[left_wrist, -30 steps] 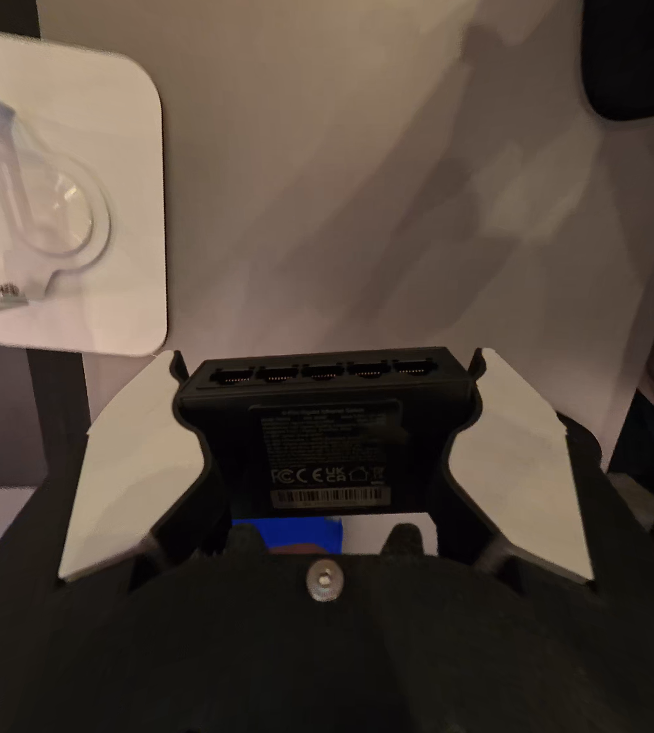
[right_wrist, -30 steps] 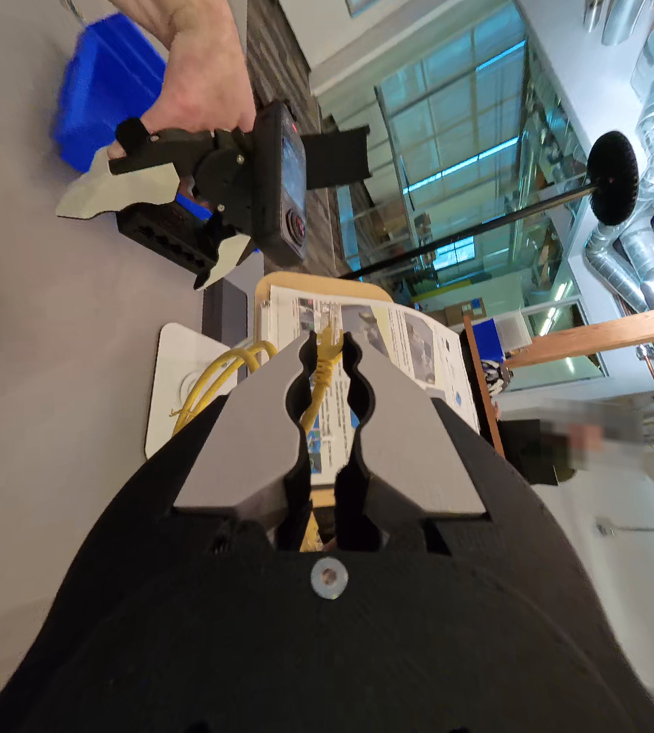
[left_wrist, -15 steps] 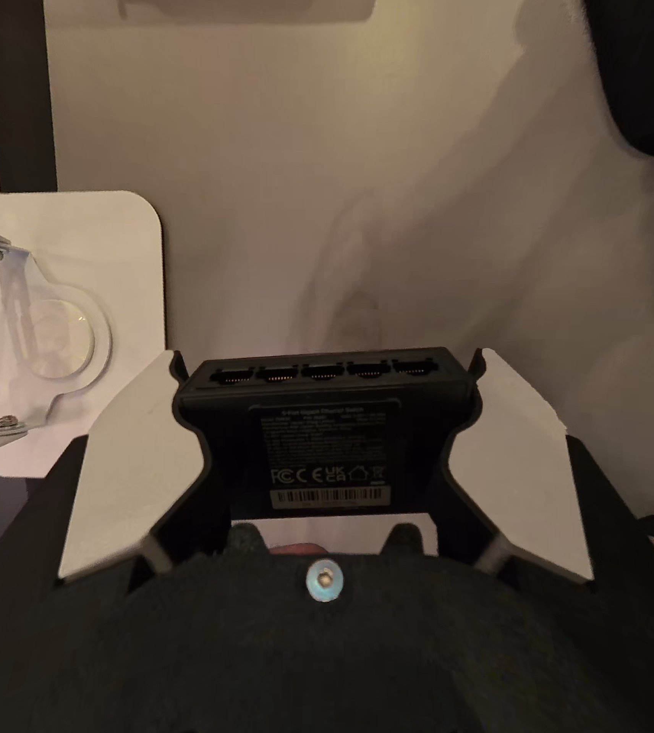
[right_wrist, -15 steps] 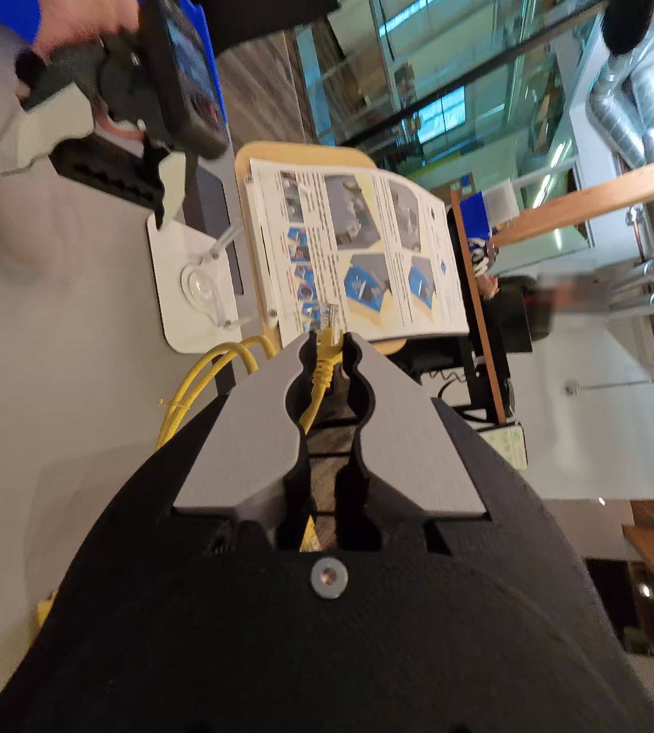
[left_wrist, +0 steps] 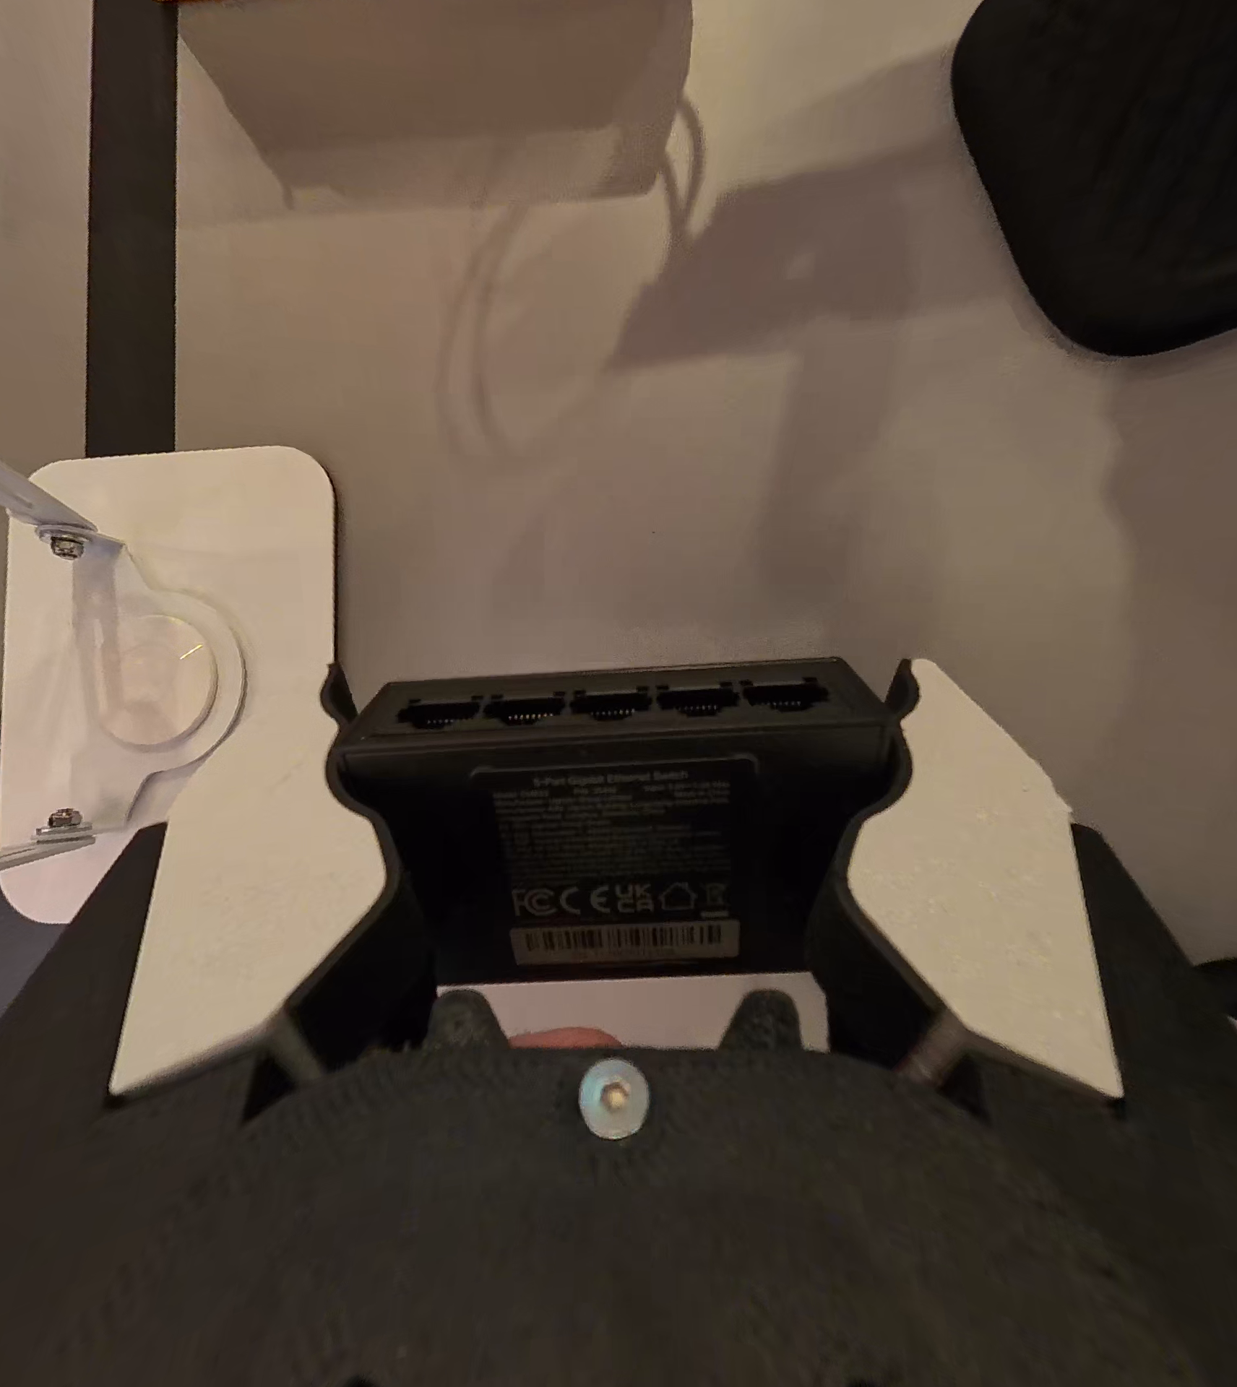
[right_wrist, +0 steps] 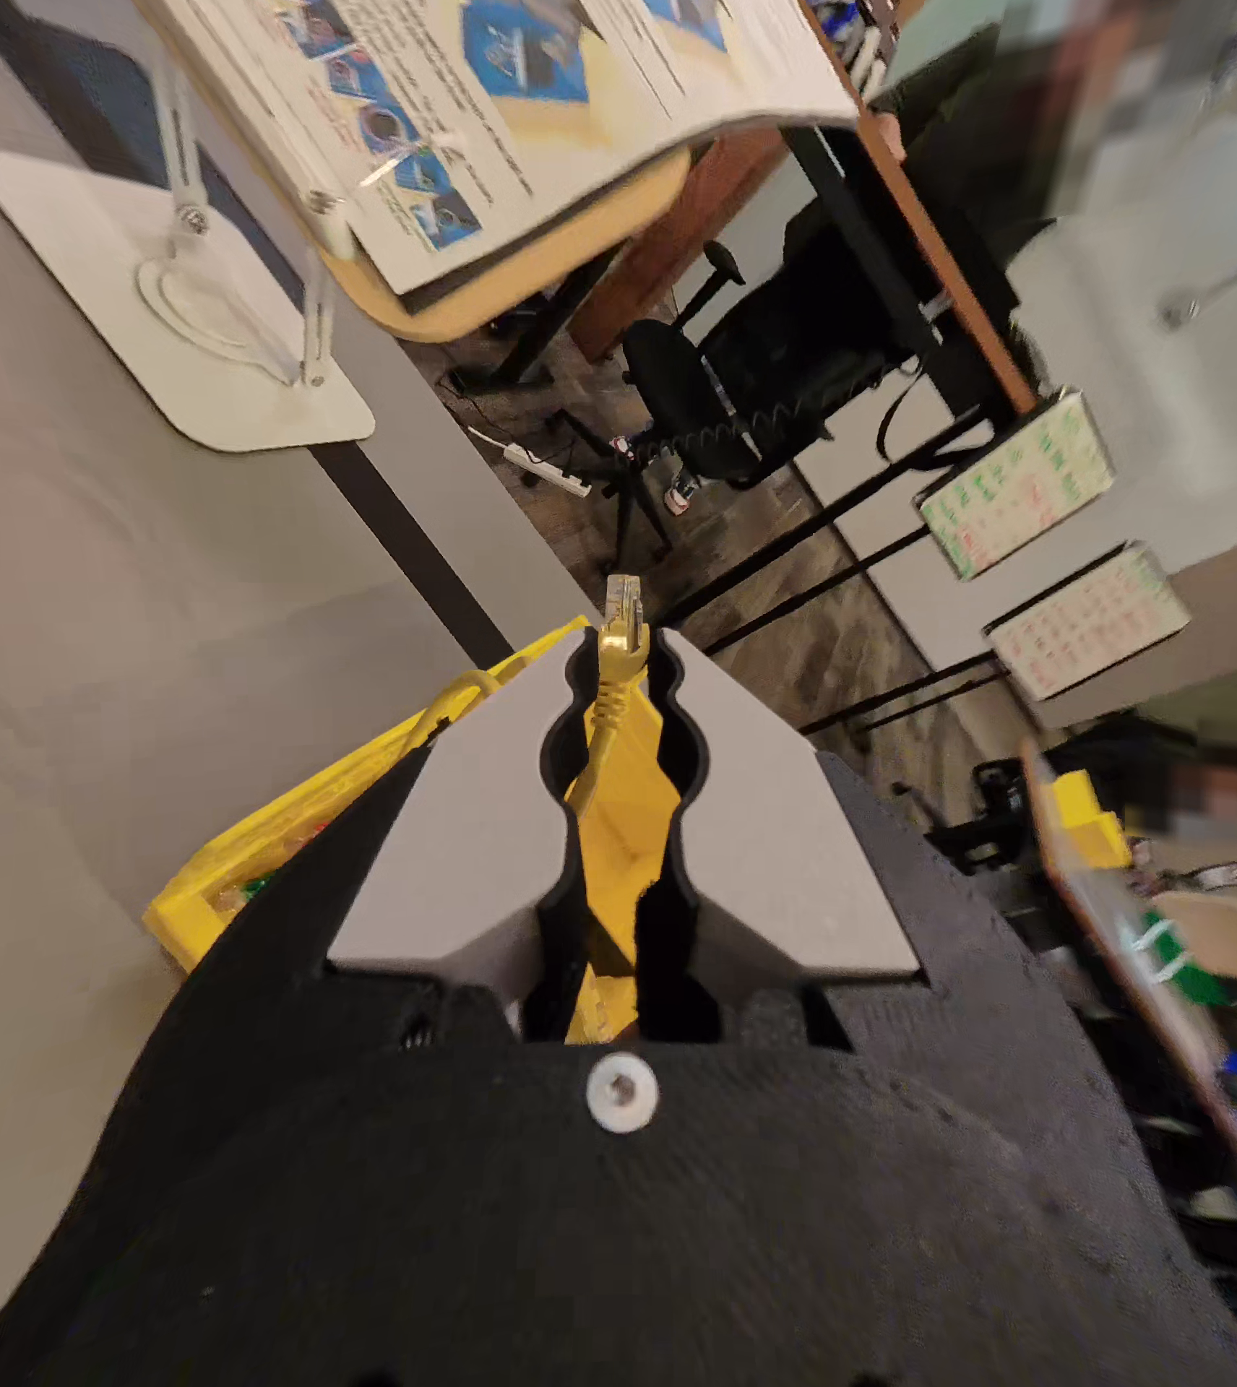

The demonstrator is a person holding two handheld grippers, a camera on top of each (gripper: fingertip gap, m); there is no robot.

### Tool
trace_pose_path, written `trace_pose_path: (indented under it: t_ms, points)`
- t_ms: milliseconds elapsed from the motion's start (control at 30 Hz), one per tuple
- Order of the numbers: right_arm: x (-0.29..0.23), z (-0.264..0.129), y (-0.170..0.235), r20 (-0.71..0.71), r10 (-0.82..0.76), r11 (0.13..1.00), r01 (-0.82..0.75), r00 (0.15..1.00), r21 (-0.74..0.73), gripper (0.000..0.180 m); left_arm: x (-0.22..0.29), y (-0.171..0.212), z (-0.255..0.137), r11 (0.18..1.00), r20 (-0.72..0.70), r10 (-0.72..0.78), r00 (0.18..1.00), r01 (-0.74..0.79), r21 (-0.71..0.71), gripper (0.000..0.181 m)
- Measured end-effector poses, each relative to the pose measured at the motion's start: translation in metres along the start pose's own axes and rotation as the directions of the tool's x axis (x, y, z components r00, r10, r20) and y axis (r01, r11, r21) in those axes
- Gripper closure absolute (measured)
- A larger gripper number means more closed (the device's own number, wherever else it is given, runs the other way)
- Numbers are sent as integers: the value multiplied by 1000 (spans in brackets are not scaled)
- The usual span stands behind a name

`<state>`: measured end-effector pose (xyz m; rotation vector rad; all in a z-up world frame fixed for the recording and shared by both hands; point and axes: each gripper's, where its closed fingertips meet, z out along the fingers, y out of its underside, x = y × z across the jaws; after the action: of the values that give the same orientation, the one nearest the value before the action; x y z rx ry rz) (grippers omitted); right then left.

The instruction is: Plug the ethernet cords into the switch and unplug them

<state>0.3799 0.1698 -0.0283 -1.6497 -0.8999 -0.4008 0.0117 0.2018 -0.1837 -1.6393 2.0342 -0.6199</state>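
Note:
My left gripper [left_wrist: 619, 675] is shut on a black ethernet switch [left_wrist: 612, 818], held above the grey table with its labelled underside up. Its row of several empty ports [left_wrist: 615, 709] faces away from me. My right gripper [right_wrist: 623, 638] is shut on a yellow ethernet cord [right_wrist: 612, 698]. The cord's clear plug [right_wrist: 623, 597] sticks out past the fingertips, and the cord runs back between the fingers. The switch and the left gripper do not show in the right wrist view. A dark rounded shape [left_wrist: 1133, 165] at the top right of the left wrist view may be the right gripper.
A white stand base [left_wrist: 172, 600] with clear arms sits on the table at the left; it also shows in the right wrist view [right_wrist: 172, 315], carrying a printed sheet [right_wrist: 495, 112]. A yellow bin [right_wrist: 285, 818] lies by the right gripper. An office chair [right_wrist: 713, 405] stands beyond the table edge. Tip to tip, the grippers are about 40 cm apart. To the dark rounded shape [left_wrist: 1133, 165]: left tips about 25 cm, right tips about 35 cm.
The right gripper has swung with the cord, so the left gripper and switch have left its view and the yellow bin shows. The left gripper moved with the switch; the stand base slid down its view.

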Motion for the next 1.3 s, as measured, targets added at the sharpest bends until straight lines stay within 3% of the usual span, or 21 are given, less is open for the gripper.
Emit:
trace_pose_path:
  t_ms: [133, 233, 367, 500, 600, 667, 767, 933, 1033, 1100, 1200, 1300]
  points:
    - [8, 18, 61, -24, 248, 968, -249, 968, -38, 168, 0, 0, 4, 1000, -11, -4, 1000, 4, -1, 52]
    - [6, 33, 119, -122, 253, 941, -273, 960, -201, 169, -1, 3, 9, 1000, -19, -9, 1000, 8, -19, 52]
    - [-6, 45, 170, -159, 107, 889, -166, 981, -427, 169, -2, 6, 15, 1000, -34, -17, 999, 16, -27, 52]
    - [-13, 46, 195, -100, 2, 803, -61, 995, -592, 168, -2, 7, 20, 999, -40, -21, 999, 20, -35, 52]
    - [-27, 44, 230, -23, 40, 674, -44, 999, -737, 162, -4, 8, 21, 999, -36, -23, 999, 22, -36, 52]
    - [-40, 35, 259, 37, 78, 538, -11, 996, -843, 156, -4, 8, 23, 999, -37, -25, 999, 24, -37, 52]
    - [-49, 34, 264, 92, 73, 521, 41, 993, -853, 137, -5, 10, 23, 999, -30, -25, 999, 24, -49, 52]
    - [-27, 25, 213, 52, 16, 594, 32, 999, -804, 110, -6, 2, 21, 1000, -15, -12, 1000, 11, -17, 52]
    - [-40, 46, 120, 86, -66, 799, 104, 994, -593, 110, -3, -3, 21, 1000, -30, -7, 1000, 7, 5, 52]
    - [-71, 60, 38, 150, -218, 901, 258, 964, -348, 108, 0, -7, 21, 999, -51, -6, 999, 8, 31, 52]
    - [-141, 70, -63, 210, -432, 894, 447, 877, -25, 108, 5, -14, 19, 998, -81, 0, 997, 6, 68, 50]
    - [-203, 80, -119, 218, -587, 810, 566, 780, 155, 104, 10, -17, 18, 997, -98, 18, 995, -10, 80, 52]
